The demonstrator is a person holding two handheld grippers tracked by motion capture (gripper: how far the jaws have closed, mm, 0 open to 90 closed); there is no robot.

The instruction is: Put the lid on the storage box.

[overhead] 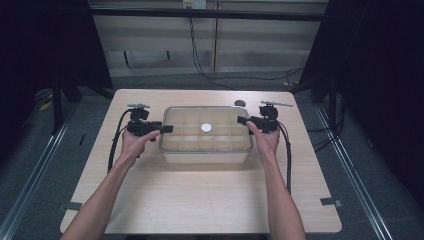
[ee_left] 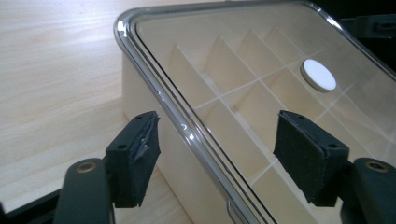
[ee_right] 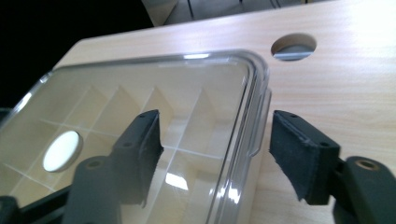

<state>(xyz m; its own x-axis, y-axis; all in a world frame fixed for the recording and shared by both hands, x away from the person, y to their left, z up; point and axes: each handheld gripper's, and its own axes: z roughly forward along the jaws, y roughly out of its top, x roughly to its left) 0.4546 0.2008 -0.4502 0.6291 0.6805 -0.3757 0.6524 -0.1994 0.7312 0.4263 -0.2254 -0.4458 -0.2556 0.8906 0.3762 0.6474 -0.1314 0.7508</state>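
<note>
— what's on the far side of the table?
— a round hole cut through the pale wood top, near the back edge.
— and beyond that?
— black cables trail over the grey floor, below a light panelled wall. two grey tape strips mark the table's front corners.
</note>
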